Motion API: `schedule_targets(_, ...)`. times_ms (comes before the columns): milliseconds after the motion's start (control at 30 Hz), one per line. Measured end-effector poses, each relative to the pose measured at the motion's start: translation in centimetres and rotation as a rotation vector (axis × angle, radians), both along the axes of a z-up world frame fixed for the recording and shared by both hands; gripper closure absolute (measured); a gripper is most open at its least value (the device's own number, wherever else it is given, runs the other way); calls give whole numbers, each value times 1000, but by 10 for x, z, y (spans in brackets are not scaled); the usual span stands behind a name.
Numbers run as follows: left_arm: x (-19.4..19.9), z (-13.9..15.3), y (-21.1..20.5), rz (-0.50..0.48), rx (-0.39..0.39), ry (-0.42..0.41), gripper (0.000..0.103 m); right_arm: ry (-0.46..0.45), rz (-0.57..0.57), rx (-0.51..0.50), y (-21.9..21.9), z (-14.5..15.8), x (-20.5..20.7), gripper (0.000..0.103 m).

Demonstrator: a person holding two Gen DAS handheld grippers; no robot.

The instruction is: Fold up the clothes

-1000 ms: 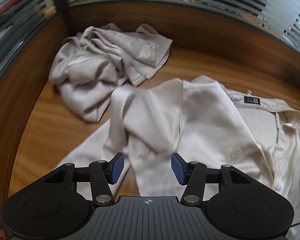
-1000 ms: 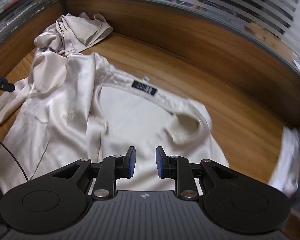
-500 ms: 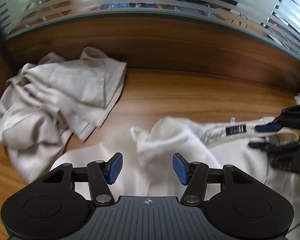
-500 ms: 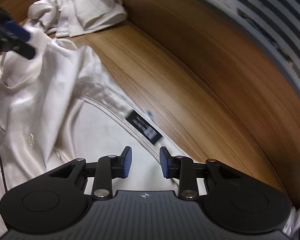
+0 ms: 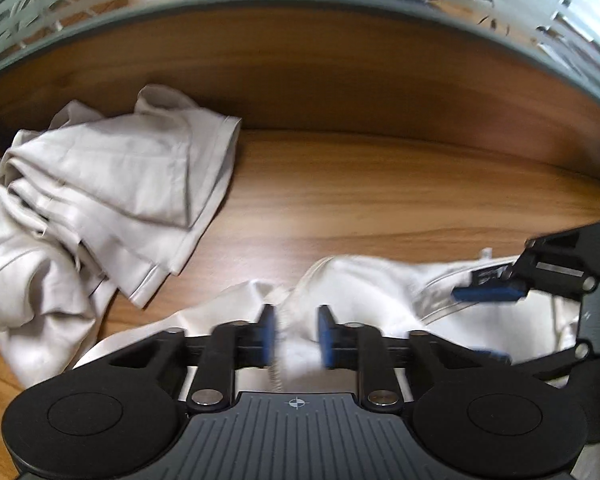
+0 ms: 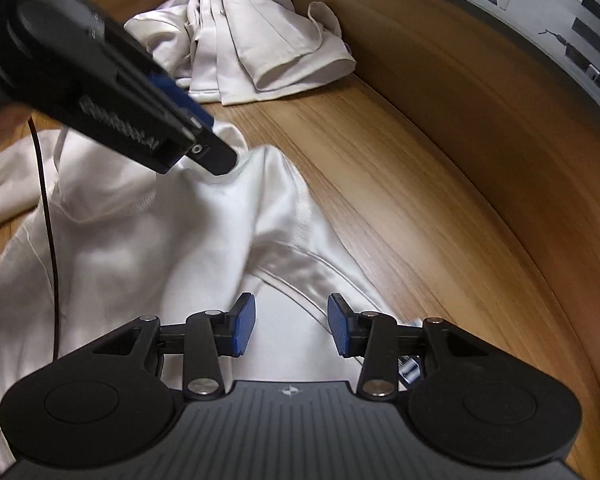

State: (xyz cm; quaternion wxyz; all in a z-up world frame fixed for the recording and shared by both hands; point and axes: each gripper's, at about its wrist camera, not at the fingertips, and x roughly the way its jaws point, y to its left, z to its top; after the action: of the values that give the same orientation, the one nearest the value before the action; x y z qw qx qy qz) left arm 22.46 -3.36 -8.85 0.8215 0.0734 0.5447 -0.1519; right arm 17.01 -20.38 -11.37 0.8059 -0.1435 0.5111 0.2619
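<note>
— Since a second ago, both tongs came lower and nearer to the white shirt [image 5: 364, 280], and they are now close to each other at its collar side. What do you see of the left tongs [image 5: 296, 336]?

— Its jaws are closing, and a bunched fold of the shirt stands between the blue pads [image 5: 267, 334]. This part is blurred, so I cannot tell if the pads already press the cloth. From the right wrist view, the left tongs [image 6: 208, 136] covers its own tip, and the pinched place is hidden.

— And the right tongs [image 6: 290, 330]?

— Its jaws are opening. They stand about half apart over the collar seam [image 6: 300, 280], and the pads do not touch the cloth. In the left wrist view the right tongs [image 5: 488, 320] is cut off by the right edge.

— Where is the shirt?

— It lies crumpled on the wooden table [image 5: 380, 184]. Its lower part is hidden behind both tool bodies. The black label [image 5: 488, 277] is half covered and not readable.

— Anything else?

— A beige garment [image 5: 100, 208] is heaped at the far left of the table, cut off by the picture edge. A thin dark cable [image 6: 48, 216] crosses the shirt.
</note>
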Motion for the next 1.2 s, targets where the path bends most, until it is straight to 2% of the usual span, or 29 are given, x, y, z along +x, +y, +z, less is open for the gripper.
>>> schedule_targets(133, 1, -6, 13, 29, 10, 12, 92, -28, 41, -69, 9, -9, 2, 58)
schedule_targets(467, 0, -13, 25, 47, -1, 27, 92, -31, 41, -3, 13, -15, 16, 56)
schedule_targets(533, 0, -14, 28, 56, 1, 28, 92, -41, 52, -3, 15, -16, 20, 66)
schedule_targets(567, 1, -15, 29, 60, 1, 28, 92, -50, 52, -8, 15, -15, 21, 84)
schedule_targets(600, 1, -15, 32, 65, 1, 29, 92, -51, 45, -12, 13, -15, 24, 95)
schedule_targets(633, 1, -16, 35, 70, 0, 29, 93, -49, 42, -16, 10, -15, 26, 97)
schedule_targets(767, 4, -17, 41, 78, -4, 25, 95, -67, 36, -67, -5, -9, 29, 98)
schedule_targets(1033, 9, -17, 28, 51, -33, 2, 97, -98, -23, -53, -57, 38, 52, 99)
schedule_targets(1100, 11, -16, 23, 48, -27, -4, 97, -124, -44, -89, -64, 41, 59, 98)
schedule_targets(1200, 13, -6, 17, 47, -56, -8, 97, -95, -88, -75, -72, 39, 67, 97)
